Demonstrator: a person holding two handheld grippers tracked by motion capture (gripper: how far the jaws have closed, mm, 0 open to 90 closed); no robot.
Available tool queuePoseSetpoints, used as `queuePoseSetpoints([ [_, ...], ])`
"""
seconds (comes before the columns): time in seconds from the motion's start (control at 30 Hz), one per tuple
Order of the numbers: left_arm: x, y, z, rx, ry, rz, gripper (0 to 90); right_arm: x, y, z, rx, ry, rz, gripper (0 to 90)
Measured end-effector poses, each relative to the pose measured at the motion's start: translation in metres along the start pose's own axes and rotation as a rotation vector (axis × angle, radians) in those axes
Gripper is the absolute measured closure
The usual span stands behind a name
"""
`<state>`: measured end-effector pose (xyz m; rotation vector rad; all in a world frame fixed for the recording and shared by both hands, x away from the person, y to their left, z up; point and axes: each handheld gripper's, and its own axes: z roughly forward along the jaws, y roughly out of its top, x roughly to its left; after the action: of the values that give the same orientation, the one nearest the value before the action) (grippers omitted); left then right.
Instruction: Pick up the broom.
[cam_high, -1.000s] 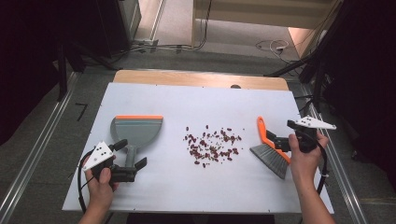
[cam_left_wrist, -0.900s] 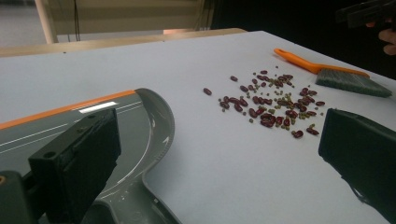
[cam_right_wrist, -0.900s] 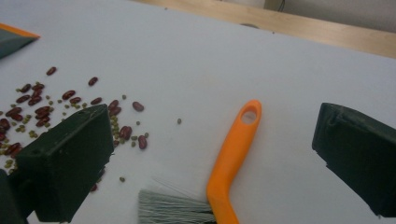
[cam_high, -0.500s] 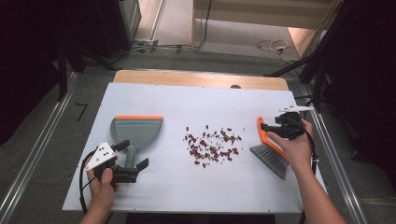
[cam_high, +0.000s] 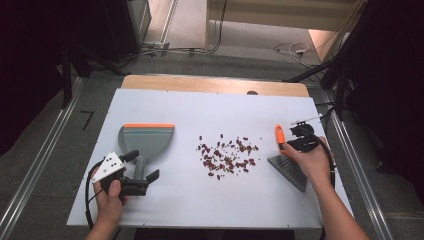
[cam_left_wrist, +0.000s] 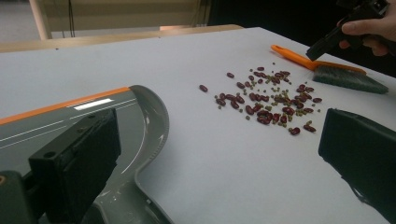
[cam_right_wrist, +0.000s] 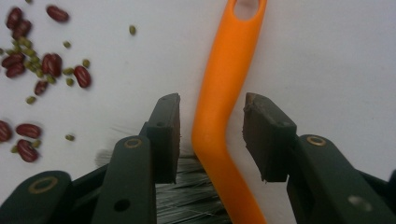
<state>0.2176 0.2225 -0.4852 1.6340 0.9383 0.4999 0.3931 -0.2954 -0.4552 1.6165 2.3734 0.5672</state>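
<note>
Step in hand, as judged: taking up the two tools before sweeping the beans (cam_high: 227, 155).

At the left: left gripper (cam_high: 142, 165) released, with jaws spread wide to either side of the stem of the dustpan (cam_high: 147, 140). No pad seems to touch the stem, though the left gripper view leaves this unclear. Left hand (cam_high: 112, 197) low and close to the table (cam_high: 200, 110), with the gripper pointing forward along the pan.

In the middle, to the right of the left jaws and to the left of the right ones: the beans, loose in one patch.

At the right: right gripper (cam_right_wrist: 212, 105) with jaws just closing in on the orange handle (cam_right_wrist: 224, 93) of the brush (cam_high: 287, 165). Handle between the pads, with a thin gap at each side, so not yet clamped. Bristles just under the jaws. Right hand (cam_high: 312, 162) bent down over the brush, wrist above the bristles.

Next move calls for closing fully on the handle, and likewise on the pan stem, then lifting the brush without tilting it out of the pads.
</note>
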Motion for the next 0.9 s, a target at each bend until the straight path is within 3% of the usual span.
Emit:
queuePoseSetpoints([
  [0.1, 0.000, 0.000, 0.000, 0.000, -0.002, 0.002, 0.1, 0.003, -0.002, 0.005, 0.038, -0.039, -0.014, 56.8],
  [0.33, -0.001, 0.000, 0.000, 0.002, -0.001, 0.006, 0.1, 0.007, -0.005, 0.017, 0.042, -0.083, -0.022, 57.5],
  [0.4, -0.001, 0.000, 0.000, 0.001, 0.000, 0.008, 0.1, 0.007, -0.006, 0.017, 0.046, -0.079, 0.008, 57.7],
  [0.5, -0.002, 0.000, 0.001, 0.004, -0.002, 0.010, 0.1, 0.008, -0.005, 0.018, 0.055, -0.083, 0.015, 57.9],
  [0.67, -0.004, 0.001, 0.001, 0.002, -0.008, 0.017, 0.1, 0.005, -0.006, 0.017, 0.048, -0.072, 0.051, 67.5],
  [0.77, -0.003, 0.001, 0.000, 0.002, -0.005, 0.018, 0.1, 0.003, -0.008, 0.017, 0.036, -0.052, 0.057, 67.7],
  [0.9, -0.003, 0.002, 0.000, -0.002, -0.003, 0.014, 0.1, 0.006, -0.012, 0.016, 0.003, -0.078, 0.043, 67.8],
])
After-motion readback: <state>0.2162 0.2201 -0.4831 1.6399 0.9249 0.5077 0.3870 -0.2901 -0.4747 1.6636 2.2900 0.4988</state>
